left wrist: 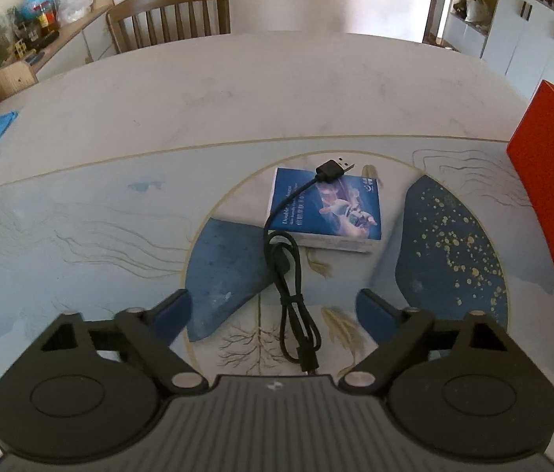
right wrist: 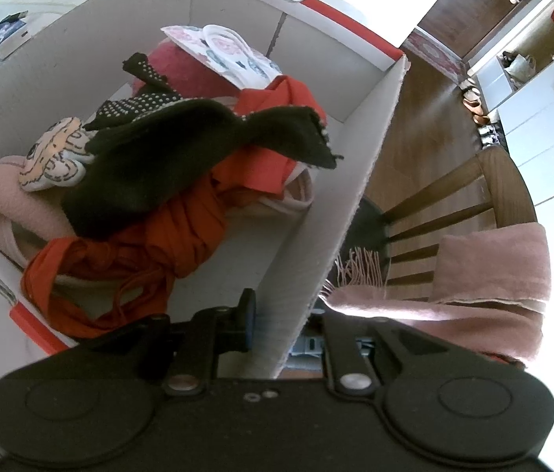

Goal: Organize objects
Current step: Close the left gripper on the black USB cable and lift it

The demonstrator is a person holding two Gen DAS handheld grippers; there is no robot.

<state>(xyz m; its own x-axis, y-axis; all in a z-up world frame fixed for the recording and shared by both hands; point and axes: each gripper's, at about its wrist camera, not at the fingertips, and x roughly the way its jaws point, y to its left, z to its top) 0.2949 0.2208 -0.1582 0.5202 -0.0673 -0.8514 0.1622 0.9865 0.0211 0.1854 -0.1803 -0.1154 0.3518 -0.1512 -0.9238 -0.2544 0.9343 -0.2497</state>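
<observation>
I am holding the left gripper [left wrist: 273, 306] wide over the cable [left wrist: 290, 275] at centre frame; the right gripper [right wrist: 277, 326] is pinching the box [right wrist: 339, 212] wall.

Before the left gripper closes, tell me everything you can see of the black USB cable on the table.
The black USB cable is thin and rubbery-looking, loosely folded into a long loop. Its USB-A plug, with a metal tip, rests on the blue box; the cord drapes off the box's near edge onto the table. The small connector end lies nearest, between the open left gripper fingers, untouched.
</observation>
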